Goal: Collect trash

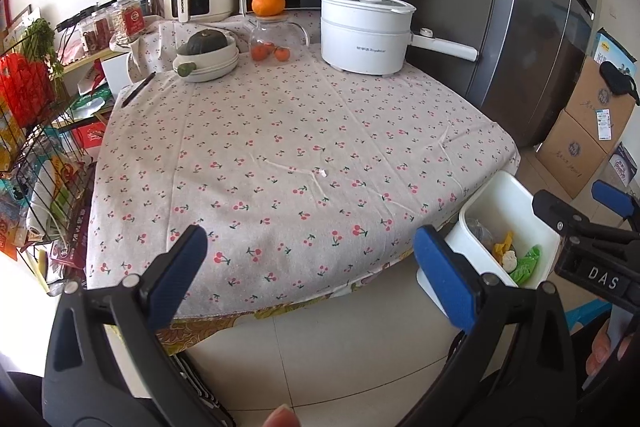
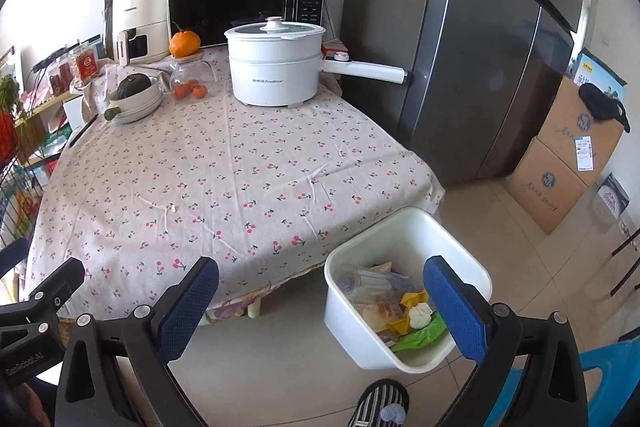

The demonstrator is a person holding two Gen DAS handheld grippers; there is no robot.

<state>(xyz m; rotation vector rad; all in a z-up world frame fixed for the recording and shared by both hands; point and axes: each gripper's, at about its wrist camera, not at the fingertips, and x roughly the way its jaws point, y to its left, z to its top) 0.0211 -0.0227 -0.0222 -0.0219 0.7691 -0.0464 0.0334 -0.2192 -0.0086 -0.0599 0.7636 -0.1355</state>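
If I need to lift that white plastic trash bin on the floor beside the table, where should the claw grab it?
Grip the white plastic trash bin by its thin upper rim, coming from above with one finger inside and one outside. Its smooth walls look too wide to span, and the near edge is closest to the open right claw.

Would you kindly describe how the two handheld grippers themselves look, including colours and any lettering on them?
Both are alike: the left gripper and right gripper have black angular plastic arms with silver rivets at the pivots, and jaws faced with blue textured pads. The right gripper's body carries white "DAS" lettering in the left wrist view; the left one's body reads "GenRobot.AI" in the right wrist view. No cables or sleeves show.
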